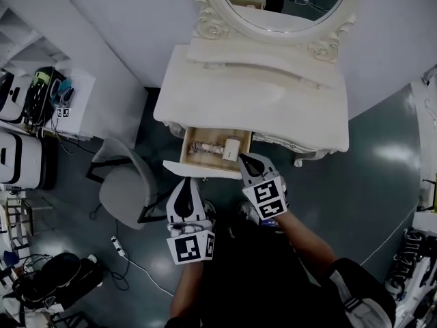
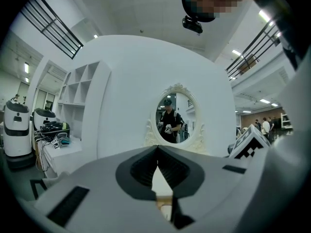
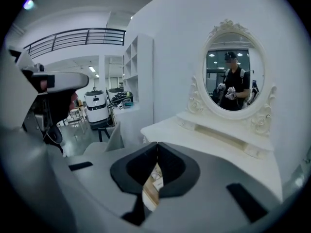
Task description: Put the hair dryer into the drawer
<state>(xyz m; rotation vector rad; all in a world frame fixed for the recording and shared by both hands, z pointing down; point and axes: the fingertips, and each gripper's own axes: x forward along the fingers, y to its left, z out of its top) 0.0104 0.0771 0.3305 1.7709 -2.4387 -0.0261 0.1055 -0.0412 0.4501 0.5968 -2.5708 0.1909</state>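
Hair dryer [image 1: 231,148] in drawer [image 1: 198,170], flat — axis left-right

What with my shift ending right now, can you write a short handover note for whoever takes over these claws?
Left claw: shut, empty, held back from the drawer front.
Right claw: shut, empty, near the drawer's right front corner.
Hair dryer: lying inside the open drawer of the dressing table.
Done: the dryer looks placed in the drawer.
Left: probably only pushing the drawer shut, if that is wanted.
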